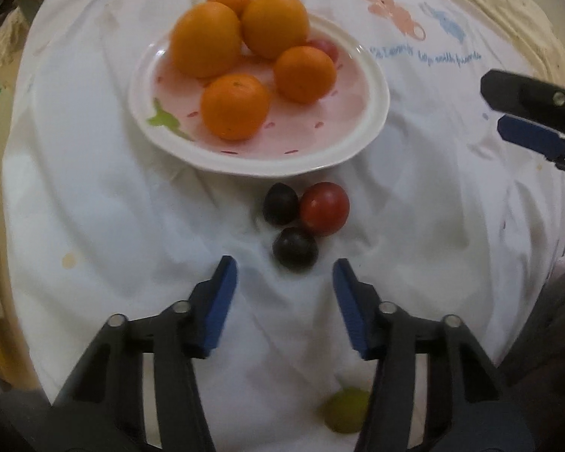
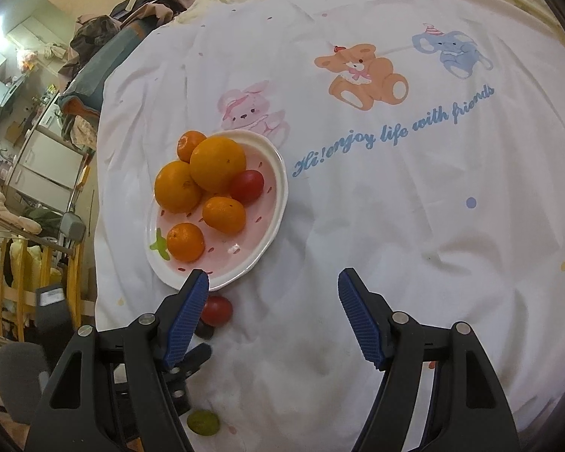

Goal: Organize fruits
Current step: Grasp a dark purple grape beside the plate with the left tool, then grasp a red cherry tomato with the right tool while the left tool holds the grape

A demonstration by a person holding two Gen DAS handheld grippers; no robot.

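Since the left gripper (image 1: 284,277) has spread fingers with the near dark grape (image 1: 294,248) just ahead, closing early could nudge it away; right gripper (image 2: 273,282) also spread, empty.

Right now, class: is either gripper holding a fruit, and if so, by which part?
Nothing is held. The left gripper stands open just short of a dark grape; the right gripper is open over bare cloth.

You have five oranges (image 1: 205,44) and one red tomato (image 2: 246,186) on one plate (image 1: 373,75). Off it lie one more red tomato (image 1: 324,208), two dark fruits (image 1: 280,203) and one green fruit (image 1: 345,409).
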